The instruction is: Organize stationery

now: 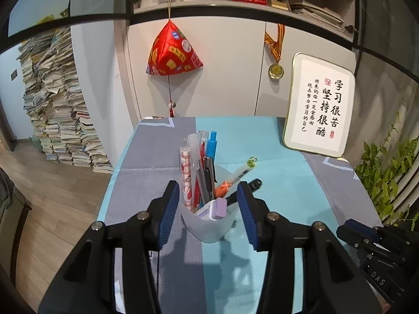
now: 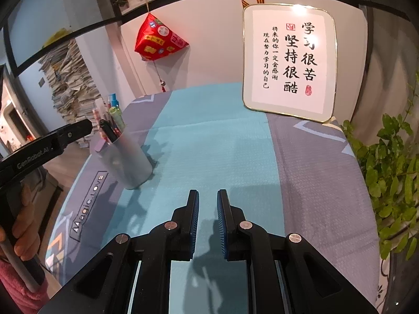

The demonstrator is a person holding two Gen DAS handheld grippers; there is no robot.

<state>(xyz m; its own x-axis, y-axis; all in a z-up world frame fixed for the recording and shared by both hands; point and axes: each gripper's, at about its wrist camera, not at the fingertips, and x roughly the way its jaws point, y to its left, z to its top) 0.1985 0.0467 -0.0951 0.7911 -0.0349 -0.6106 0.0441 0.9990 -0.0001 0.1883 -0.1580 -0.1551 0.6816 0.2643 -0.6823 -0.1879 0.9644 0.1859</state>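
Note:
A translucent pen cup (image 1: 207,231) stands on the grey and teal tablecloth (image 1: 262,144), filled with several pens (image 1: 199,162) and a purple-capped item (image 1: 218,208). My left gripper (image 1: 208,188) is open with a blue pad on either side of the cup, and neither pad presses its wall. In the right wrist view the same cup (image 2: 128,162) sits at the left, with a left gripper finger (image 2: 78,128) beside its rim. My right gripper (image 2: 208,193) hovers over the teal stripe, shut with nothing between its pads. It also shows low right as the right gripper (image 1: 366,238).
A framed calligraphy board (image 1: 319,104) leans on the wall at the back right. A potted plant (image 1: 387,172) crowds the table's right edge. A white pen (image 1: 153,117) lies at the far left corner. A hand (image 2: 23,225) with a pink sleeve holds the left gripper's handle.

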